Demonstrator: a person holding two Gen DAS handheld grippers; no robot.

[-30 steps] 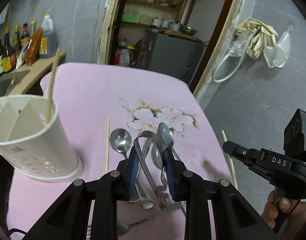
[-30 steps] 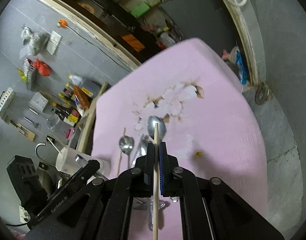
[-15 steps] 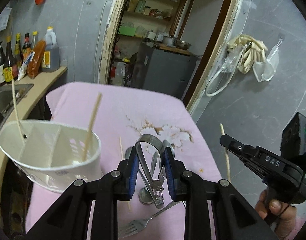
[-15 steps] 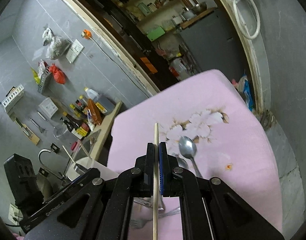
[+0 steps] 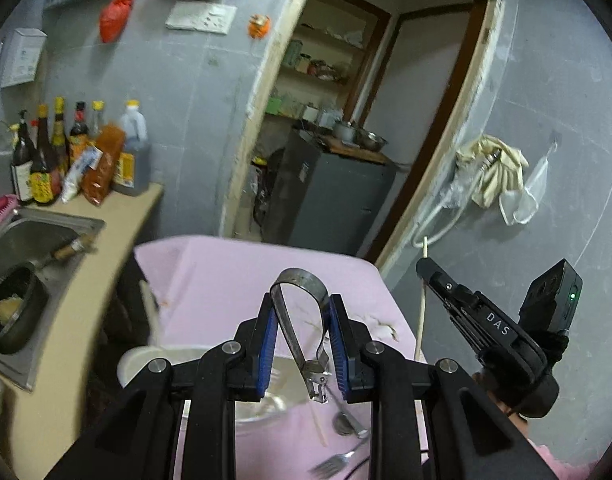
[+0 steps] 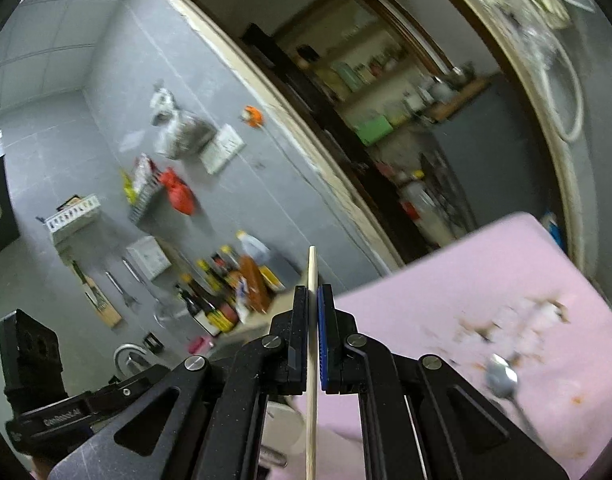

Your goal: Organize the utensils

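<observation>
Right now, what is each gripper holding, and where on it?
The left gripper clamps metal tongs across both arms, just below the looped bend. The right gripper pinches a wooden chopstick along its shaft, one end poking past the fingertips.

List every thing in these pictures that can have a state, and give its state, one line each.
Left gripper: shut on the tongs.
Tongs: lifted, loop end forward.
Right gripper: shut on a chopstick.
Chopstick: held, off the table.
Holder: upright on the table, partly hidden.
Fork: lying on the table.
Spoon: lying on the table.
</observation>
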